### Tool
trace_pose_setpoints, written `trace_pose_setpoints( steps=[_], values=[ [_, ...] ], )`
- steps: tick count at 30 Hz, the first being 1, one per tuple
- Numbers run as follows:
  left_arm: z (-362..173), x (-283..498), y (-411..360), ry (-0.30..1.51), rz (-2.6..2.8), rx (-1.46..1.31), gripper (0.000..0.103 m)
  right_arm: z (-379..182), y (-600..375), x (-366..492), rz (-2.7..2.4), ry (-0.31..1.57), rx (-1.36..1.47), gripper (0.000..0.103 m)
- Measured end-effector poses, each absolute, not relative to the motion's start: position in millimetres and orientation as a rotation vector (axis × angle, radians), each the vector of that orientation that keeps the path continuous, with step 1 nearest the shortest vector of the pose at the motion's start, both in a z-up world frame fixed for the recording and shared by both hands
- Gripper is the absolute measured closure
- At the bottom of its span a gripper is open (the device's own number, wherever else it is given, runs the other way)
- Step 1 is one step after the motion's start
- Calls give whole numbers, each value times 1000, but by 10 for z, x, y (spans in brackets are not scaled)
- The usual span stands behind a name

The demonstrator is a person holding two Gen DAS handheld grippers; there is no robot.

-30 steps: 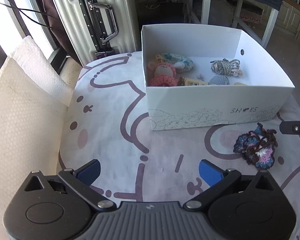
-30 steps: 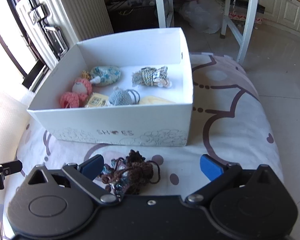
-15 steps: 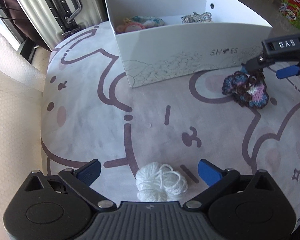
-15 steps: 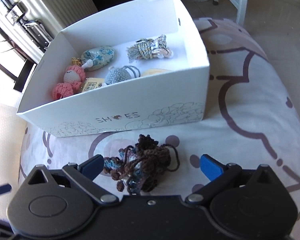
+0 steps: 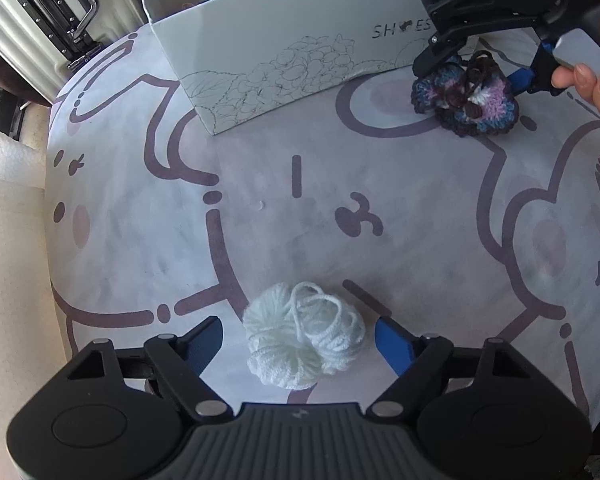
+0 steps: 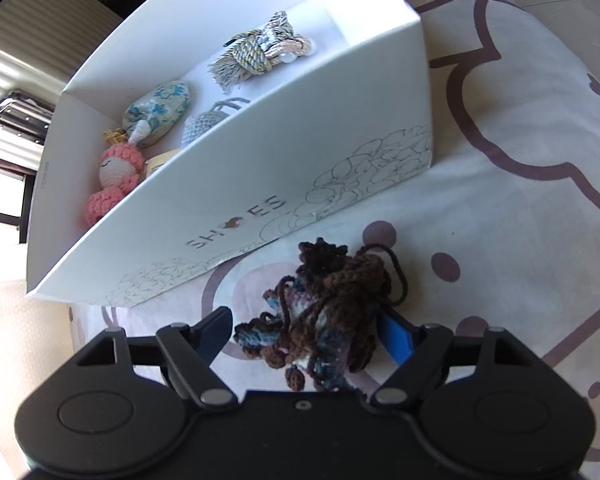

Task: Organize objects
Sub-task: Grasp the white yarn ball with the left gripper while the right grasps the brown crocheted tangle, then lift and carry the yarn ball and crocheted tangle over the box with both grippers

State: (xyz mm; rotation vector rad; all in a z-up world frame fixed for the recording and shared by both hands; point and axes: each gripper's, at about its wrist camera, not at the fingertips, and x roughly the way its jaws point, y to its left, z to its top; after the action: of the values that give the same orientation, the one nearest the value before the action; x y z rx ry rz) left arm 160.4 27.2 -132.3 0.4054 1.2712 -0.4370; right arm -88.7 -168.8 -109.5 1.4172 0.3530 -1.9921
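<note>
A counter (image 5: 140, 240) covered w/ a cartoon-print cloth is seen, w/ a silver suitcase (image 5: 40, 20) beyond its far edge. A white shoe box (image 6: 260, 184) is set on the cloth, ahead of both sets of jaws.

Left gripper (image 5: 298, 342): jaws spread wide, nothing pinched. A white yarn ball (image 5: 304, 340) is framed between them on the cloth, apparently untouched on either side.

Right gripper (image 6: 306, 338): jaws also spread, approx. level w/ a dark crochet piece (image 6: 328, 320) lying between them, just short of the box's front wall. The blue pad on one side looks to be at the piece's edge; no closure is shown yet.

Progress, as judged: several small items are already in the box, incl. a pink doll (image 6: 114, 176), a floral pouch (image 6: 160, 110), a grey knit piece (image 6: 204, 124) and a tasselled cord bundle (image 6: 256, 54). Two items are left outside, i.e. the yarn ball and the crochet piece. Both would need to be pinched, lifted over the wall and dropped in, so the task is judged well along but not finished.
</note>
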Motion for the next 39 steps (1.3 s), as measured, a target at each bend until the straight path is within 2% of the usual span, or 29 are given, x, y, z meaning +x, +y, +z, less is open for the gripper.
trace_pose_setpoints(
  steps=[3,5,7,12,15,22,30,39],
  values=[
    [-1372,1627,266,1277,-436,417,27,-1171,-1752,-854,-1985,418,1417,23],
    [-1389,1657,274,1279,-438,410,27,-1211,-1785,-826,-1979,458,1414,26],
    [-1401,1688,286,1286,-439,396,28,-1224,-1803,-801,-1983,493,1392,31],
    [-1402,1733,315,1304,-448,342,36,-1203,-1783,-832,-1969,518,1371,51],
    [-1415,1720,302,1301,-454,360,39,-1206,-1784,-796,-1927,588,1327,55],
    [-1354,1698,318,1282,-449,387,45,-1164,-1775,-646,-1854,699,1237,59],
    [-921,1786,481,1183,-396,256,45,-858,-1603,-695,-1879,626,1152,60],
    [-378,1943,519,1012,-253,98,45,-337,-1490,-503,-1916,547,896,60]
  ],
)
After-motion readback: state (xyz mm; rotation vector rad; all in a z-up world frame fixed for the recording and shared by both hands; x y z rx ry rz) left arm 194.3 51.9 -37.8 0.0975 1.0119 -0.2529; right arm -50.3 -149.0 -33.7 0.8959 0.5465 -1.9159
